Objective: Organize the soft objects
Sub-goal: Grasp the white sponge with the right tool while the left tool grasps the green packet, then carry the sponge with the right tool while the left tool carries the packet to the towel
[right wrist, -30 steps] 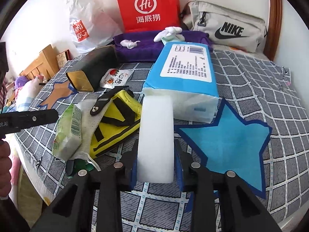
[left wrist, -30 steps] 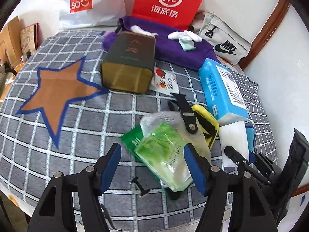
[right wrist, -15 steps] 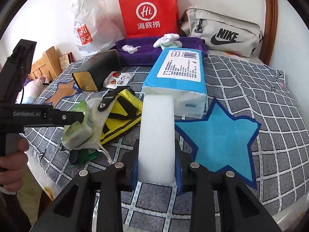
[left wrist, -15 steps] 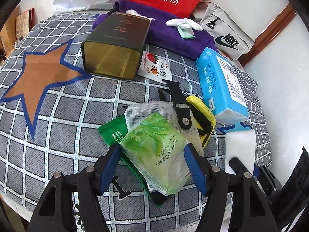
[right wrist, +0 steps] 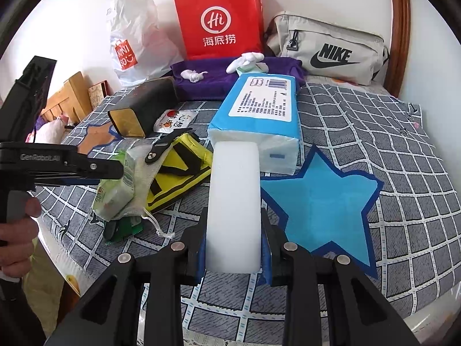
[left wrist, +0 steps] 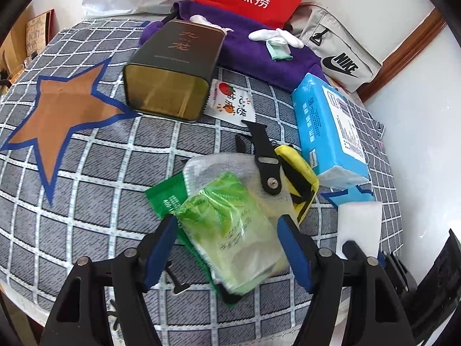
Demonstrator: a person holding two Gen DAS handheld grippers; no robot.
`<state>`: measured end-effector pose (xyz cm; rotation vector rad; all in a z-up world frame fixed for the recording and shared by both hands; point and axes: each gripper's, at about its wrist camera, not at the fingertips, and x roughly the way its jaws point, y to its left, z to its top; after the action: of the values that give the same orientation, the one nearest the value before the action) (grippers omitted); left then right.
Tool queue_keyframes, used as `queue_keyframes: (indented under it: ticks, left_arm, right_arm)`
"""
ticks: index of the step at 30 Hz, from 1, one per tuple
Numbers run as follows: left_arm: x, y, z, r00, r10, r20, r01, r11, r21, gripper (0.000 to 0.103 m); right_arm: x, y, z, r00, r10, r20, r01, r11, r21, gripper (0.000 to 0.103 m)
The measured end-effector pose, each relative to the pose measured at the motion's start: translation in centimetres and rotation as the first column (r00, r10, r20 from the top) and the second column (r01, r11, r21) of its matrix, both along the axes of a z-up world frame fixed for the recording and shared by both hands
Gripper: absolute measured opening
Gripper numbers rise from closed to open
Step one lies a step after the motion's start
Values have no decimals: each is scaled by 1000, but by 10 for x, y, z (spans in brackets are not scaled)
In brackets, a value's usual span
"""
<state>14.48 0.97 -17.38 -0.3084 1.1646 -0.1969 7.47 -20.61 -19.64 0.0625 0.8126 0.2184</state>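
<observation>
The right gripper (right wrist: pixel 234 248) has its fingers closed on a white foam block (right wrist: pixel 234 201), which stands up between them above the checked bed cover (right wrist: pixel 374 121), close to the blue star patch (right wrist: pixel 319 201) and the blue tissue pack (right wrist: pixel 259 112). The left gripper (left wrist: pixel 227 248) straddles a green wet-wipe pack (left wrist: pixel 230 230); its fingers are opening, with the pack between them but neither blue pad clearly pressing on it. That pack lies tilted on top of a small heap: a white mesh pouch (left wrist: pixel 219 170), a dark green sachet (left wrist: pixel 167 199) and a yellow pouch with black straps (left wrist: pixel 299 176). The heap is the main risk. Because the wipe pack rests on sloping, slippery things, it could slide off towards the near edge of the bed once it is free, and the sachet beneath could go with it. If the left fingers close again, they might catch the mesh pouch or its drawstring and drag the whole pile. The two grippers are also near each other, so a sideways swing by either hand could knock the foam block against the left tool. The foam is soft, and a hard squeeze would dent it or let it twist out.
</observation>
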Motion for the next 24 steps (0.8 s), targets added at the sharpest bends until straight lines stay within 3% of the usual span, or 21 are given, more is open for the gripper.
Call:
queue_keyframes:
  ticks: [5,16,24]
  left_arm:
    - [5,-9,-13,999,6,-41,-5,1000,11,71]
    - [-9,1,-1,999,-26,33,24,998,54,63]
    - [-14,41,-2,998,64,13,-65,994,91,63]
  right_arm:
    - [-3,-3,-1,1000,-9,-4,9,1000,1,30]
    - [-5,-5,-3,1000,-19,-9,19,1000,-3,30]
    - [-4,-3,-5,999,-26,-29,26,999,-28,30]
